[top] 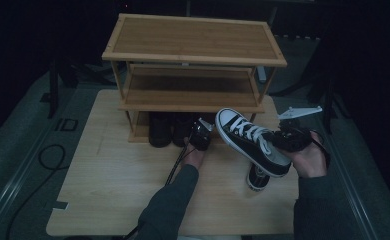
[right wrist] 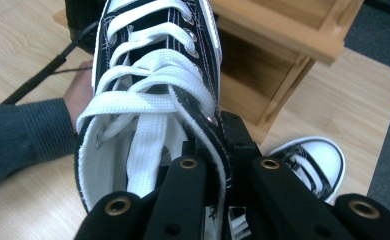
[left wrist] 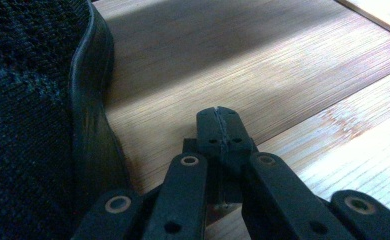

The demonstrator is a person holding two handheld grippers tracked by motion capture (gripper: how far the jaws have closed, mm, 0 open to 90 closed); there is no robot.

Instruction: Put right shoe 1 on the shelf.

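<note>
The counter [top: 108, 190] carries a three-tier wooden shoe rack [top: 193, 45]; dark shoes [top: 160, 131] occupy its bottom tier. The right tool [right wrist: 218, 150] is clenched on the collar of a black high-top sneaker [top: 250, 140], held clear of the counter. The sneaker's long axis runs from the tool toward the rack, white toe cap leading. Its mate [top: 258, 178] lies on the counter below. The left tool [left wrist: 218, 120] is clenched empty at the bottom tier, beside a dark shoe. The right hand [top: 310, 160] is the one positioned for placement.
</note>
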